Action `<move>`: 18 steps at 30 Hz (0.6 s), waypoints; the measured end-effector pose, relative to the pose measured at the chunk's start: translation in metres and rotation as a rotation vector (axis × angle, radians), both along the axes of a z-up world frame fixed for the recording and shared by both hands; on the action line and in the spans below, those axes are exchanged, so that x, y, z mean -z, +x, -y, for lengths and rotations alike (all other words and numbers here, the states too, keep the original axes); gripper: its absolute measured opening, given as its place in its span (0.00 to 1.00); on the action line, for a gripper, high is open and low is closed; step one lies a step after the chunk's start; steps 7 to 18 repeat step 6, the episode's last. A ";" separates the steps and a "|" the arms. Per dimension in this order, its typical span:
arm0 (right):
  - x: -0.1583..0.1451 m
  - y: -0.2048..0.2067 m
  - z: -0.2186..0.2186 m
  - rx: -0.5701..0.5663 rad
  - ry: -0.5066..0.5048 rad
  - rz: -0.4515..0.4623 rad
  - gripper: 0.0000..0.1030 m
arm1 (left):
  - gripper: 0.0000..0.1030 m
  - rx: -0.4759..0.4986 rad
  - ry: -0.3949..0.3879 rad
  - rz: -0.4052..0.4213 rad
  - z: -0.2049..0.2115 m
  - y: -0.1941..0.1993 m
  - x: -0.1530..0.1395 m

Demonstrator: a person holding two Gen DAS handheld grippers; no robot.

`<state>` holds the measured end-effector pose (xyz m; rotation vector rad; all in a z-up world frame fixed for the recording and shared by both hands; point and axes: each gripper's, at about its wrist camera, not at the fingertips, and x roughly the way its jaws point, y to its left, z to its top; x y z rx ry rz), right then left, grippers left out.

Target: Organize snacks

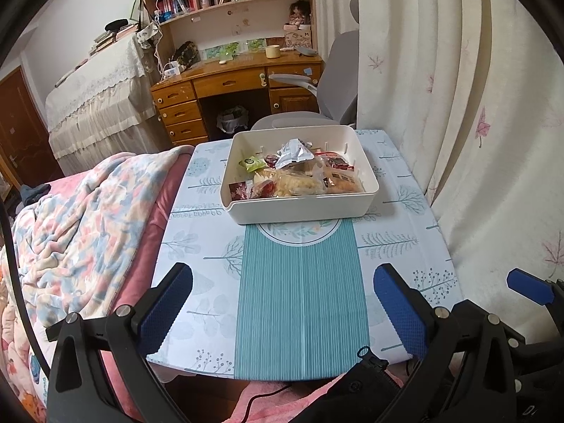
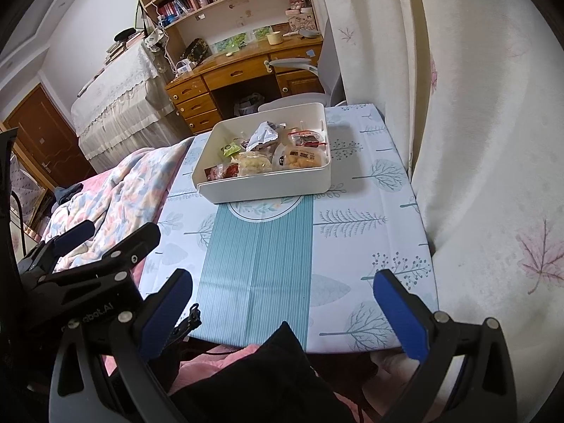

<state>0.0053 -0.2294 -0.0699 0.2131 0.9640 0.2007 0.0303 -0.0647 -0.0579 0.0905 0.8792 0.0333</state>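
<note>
Snacks (image 1: 299, 172) sit piled in the white bin (image 1: 246, 211); your left gripper (image 1: 282, 303) and right gripper (image 2: 282, 306) hang apart, empty. Looks finished, or reach in to sort.

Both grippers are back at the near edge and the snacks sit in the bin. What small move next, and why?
Probably ease the right gripper forward toward the white bin. Both grippers are open and empty, the left gripper too, and the snacks lie piled at the table's far end.
</note>
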 end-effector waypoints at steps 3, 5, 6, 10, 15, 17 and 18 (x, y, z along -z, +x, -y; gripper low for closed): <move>-0.001 0.001 0.001 -0.004 0.001 0.000 1.00 | 0.99 -0.001 -0.001 0.000 0.000 0.001 0.000; -0.001 0.001 0.001 -0.004 0.003 -0.001 1.00 | 0.99 -0.002 0.002 0.000 0.000 0.001 0.000; -0.001 0.001 0.001 -0.004 0.004 -0.002 1.00 | 0.99 -0.003 0.001 -0.001 0.000 0.000 0.000; -0.001 0.001 0.001 -0.004 0.004 -0.002 1.00 | 0.99 -0.003 0.001 -0.001 0.000 0.000 0.000; -0.001 0.001 0.001 -0.004 0.004 -0.002 1.00 | 0.99 -0.003 0.001 -0.001 0.000 0.000 0.000; -0.001 0.001 0.001 -0.004 0.004 -0.002 1.00 | 0.99 -0.003 0.001 -0.001 0.000 0.000 0.000; -0.001 0.001 0.001 -0.004 0.004 -0.002 1.00 | 0.99 -0.003 0.001 -0.001 0.000 0.000 0.000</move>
